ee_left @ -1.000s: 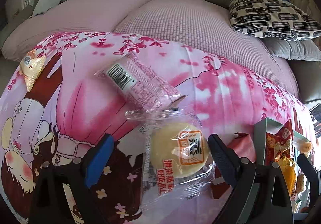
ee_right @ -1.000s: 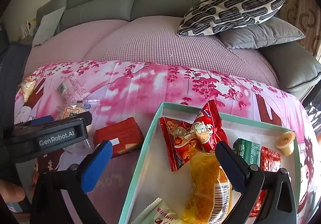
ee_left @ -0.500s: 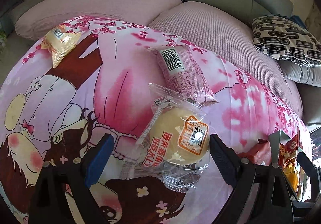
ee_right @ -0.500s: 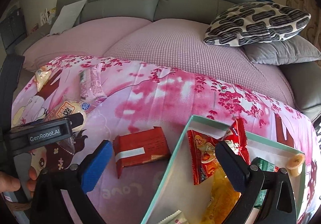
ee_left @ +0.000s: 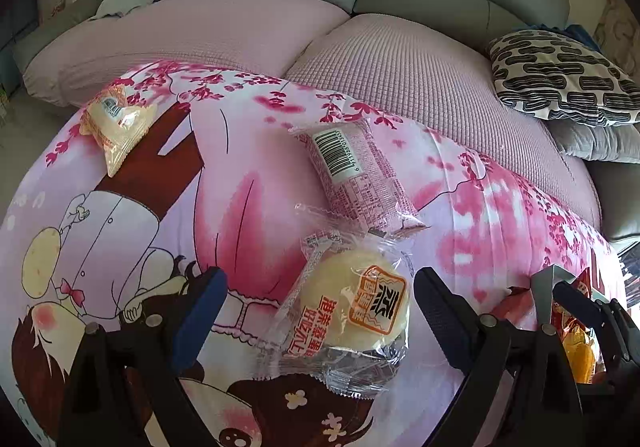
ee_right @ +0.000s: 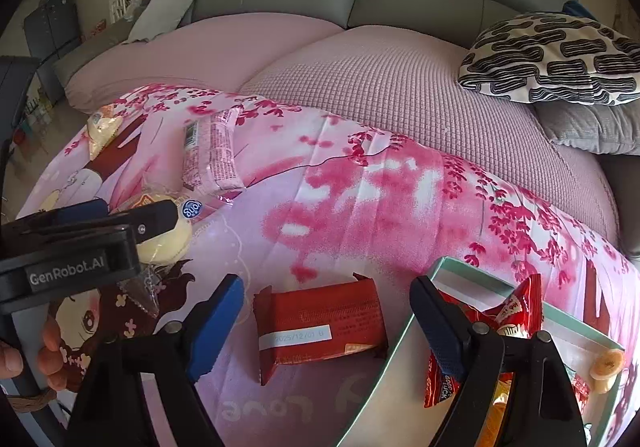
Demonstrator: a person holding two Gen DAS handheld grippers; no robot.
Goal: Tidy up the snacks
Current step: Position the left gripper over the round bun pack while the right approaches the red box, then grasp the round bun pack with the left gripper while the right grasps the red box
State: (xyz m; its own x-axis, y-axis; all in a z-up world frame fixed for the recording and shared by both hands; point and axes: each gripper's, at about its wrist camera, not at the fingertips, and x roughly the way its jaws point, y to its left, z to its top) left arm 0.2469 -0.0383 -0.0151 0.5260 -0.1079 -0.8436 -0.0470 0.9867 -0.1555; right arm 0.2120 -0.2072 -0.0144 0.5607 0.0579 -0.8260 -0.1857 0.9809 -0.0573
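A round yellow bun in a clear wrapper (ee_left: 352, 311) lies on the pink printed cloth between the open jaws of my left gripper (ee_left: 320, 303), untouched by either pad. My right gripper (ee_right: 326, 311) straddles a red snack packet (ee_right: 320, 327); its jaws are closing, and neither pad touches the packet. A pink barcode packet (ee_left: 356, 175) lies beyond the bun. A small yellow packet (ee_left: 116, 127) sits far left. The teal-rimmed box (ee_right: 472, 271) at the right holds red and yellow snack bags.
The cloth covers a pink quilted sofa seat (ee_left: 420, 79) with grey backrests. A black-and-white patterned pillow (ee_right: 556, 59) and a grey cushion (ee_right: 592, 127) rest at the right. A person's hand (ee_right: 48, 351) holds the left gripper's handle at the lower left.
The right gripper swung left off the box, now over the red packet, its jaws narrower. The left gripper shifted; the bun stays between its jaws and the small yellow packet came further into view.
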